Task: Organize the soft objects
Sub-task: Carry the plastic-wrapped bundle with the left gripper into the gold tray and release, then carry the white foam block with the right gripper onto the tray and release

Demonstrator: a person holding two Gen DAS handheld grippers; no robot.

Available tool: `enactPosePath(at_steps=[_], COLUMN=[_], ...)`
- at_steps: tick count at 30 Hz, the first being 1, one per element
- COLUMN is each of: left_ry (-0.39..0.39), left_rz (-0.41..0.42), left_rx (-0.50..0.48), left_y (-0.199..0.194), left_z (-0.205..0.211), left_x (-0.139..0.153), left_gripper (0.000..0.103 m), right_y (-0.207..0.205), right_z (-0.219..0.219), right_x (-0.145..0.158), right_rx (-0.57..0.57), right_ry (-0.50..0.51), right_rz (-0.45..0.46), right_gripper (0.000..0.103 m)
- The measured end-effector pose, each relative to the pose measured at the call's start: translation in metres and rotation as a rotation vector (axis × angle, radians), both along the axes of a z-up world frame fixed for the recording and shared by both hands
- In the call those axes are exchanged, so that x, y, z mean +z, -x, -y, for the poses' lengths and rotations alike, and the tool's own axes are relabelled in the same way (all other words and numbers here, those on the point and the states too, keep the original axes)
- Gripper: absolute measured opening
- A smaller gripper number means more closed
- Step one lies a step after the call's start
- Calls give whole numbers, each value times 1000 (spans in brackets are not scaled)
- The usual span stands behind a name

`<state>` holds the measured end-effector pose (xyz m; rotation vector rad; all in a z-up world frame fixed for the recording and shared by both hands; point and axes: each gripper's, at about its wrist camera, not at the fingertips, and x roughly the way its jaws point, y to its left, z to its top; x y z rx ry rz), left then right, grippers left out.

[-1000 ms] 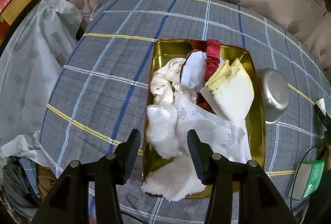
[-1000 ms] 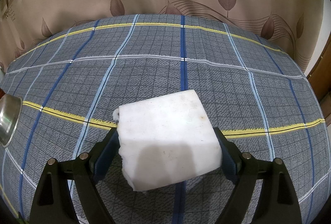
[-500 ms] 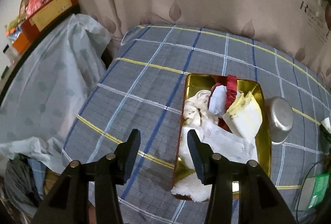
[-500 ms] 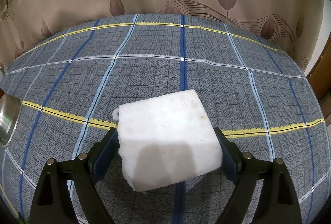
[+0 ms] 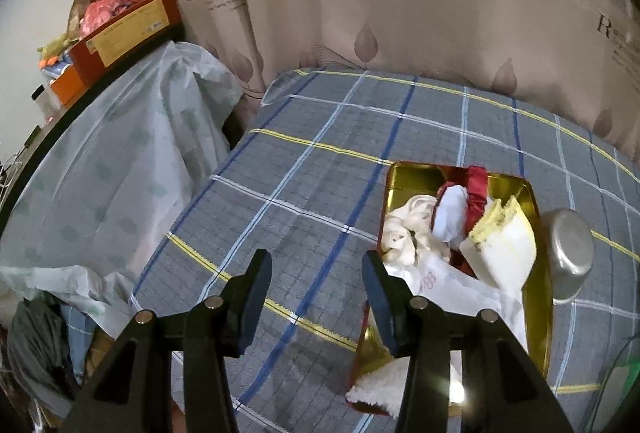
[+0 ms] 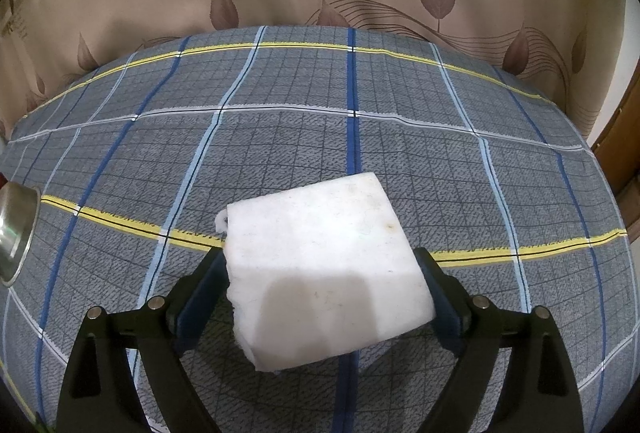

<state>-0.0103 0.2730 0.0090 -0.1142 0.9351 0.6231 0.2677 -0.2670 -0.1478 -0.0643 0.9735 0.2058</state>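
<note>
The right gripper (image 6: 320, 289) had its jaws around a white rectangular foam block (image 6: 326, 265) that sat on the grey plaid tablecloth (image 6: 280, 145), pads right against its sides, though I couldn't tell if they pressed. The left gripper (image 5: 316, 283) hung open and empty over the cloth, just left of the gold metal tray (image 5: 542, 333) of soft white cloths (image 5: 412, 237), with a steel bowl (image 5: 570, 257) touching the tray's far side.

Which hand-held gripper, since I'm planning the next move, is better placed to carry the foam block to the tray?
Right. The right hand-held gripper has the foam block between its fingers, touching both sides. The left hand-held gripper is empty, over bare cloth beside the tray.
</note>
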Motion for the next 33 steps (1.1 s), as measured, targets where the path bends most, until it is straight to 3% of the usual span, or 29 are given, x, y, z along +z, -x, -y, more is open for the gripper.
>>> enactPosePath(at_steps=[5,12,20,25,33], left_ry=[7,30,13,12,26], left_rz=[10,35,53,56,77], left_rx=[7,-4,-4,8,17], left_y=[2,11,21,24,30], left_z=[2,4,3,-1,-5], left_x=[-6,-16,-19,-18,-14], left_gripper=[48,48,48,48,48], right_y=[-1,-2,6,18,56], right_z=[0,-12,-27,-46,-119], right_x=[1,7,18,40,96], right_rx=[4,15,25,57,236], right_ry=[7,53,81,75,46], right_rz=[-17,-70,-77,-53,5], right_gripper=[87,72,71,71,71])
